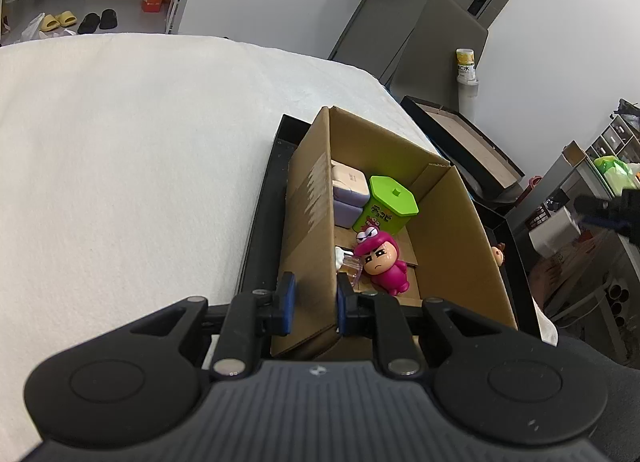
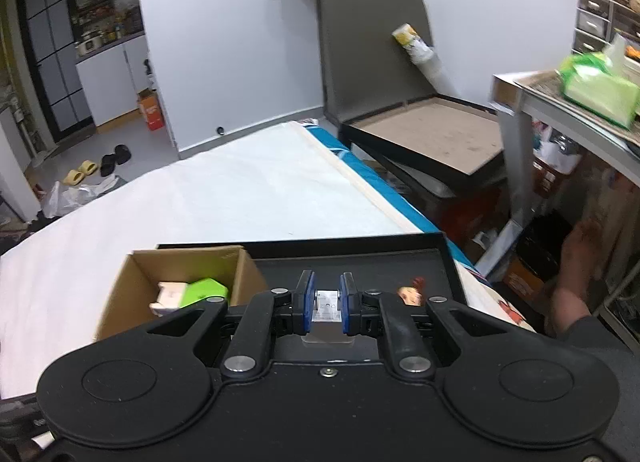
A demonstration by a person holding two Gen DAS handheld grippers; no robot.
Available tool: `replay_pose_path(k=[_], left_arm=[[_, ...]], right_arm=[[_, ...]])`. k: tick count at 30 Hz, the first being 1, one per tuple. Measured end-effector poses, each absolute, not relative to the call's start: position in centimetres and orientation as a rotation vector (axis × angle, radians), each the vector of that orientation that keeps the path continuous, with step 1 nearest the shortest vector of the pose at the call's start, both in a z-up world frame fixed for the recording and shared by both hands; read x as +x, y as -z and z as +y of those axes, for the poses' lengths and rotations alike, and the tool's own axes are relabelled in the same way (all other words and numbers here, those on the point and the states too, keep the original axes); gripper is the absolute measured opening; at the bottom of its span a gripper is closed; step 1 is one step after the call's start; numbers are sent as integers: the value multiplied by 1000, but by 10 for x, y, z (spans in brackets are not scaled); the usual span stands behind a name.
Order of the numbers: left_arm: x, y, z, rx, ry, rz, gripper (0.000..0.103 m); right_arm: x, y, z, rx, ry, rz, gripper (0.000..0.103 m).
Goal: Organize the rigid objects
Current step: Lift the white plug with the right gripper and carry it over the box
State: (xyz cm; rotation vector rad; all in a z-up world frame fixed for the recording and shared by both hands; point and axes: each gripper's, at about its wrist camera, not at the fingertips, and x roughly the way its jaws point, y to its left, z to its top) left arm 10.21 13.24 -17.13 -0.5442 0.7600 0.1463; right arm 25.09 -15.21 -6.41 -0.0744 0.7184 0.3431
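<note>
Pinching the cardboard box (image 1: pixel 400 198) wall at frame centre with my left jaws (image 1: pixel 314 302) to steady it, I hold a small white-labelled clear block (image 2: pixel 327 308) clamped in my right jaws (image 2: pixel 327 298), above the black tray (image 2: pixel 360 258), ready for boxing.

Home: bed (image 1: pixel 120 162), slippers (image 1: pixel 60 20)

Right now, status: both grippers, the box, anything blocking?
Left gripper shut on cardboard box wall. Right gripper shut on small clear case, over black tray. Box top open, nothing blocking.
</note>
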Motion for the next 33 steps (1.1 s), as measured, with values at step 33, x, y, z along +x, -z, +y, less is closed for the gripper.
replay_pose_path(k=[33], left_arm=[[101, 174, 136, -570, -139, 759, 18]], right_arm=[[240, 79, -46, -207, -483, 738, 13]])
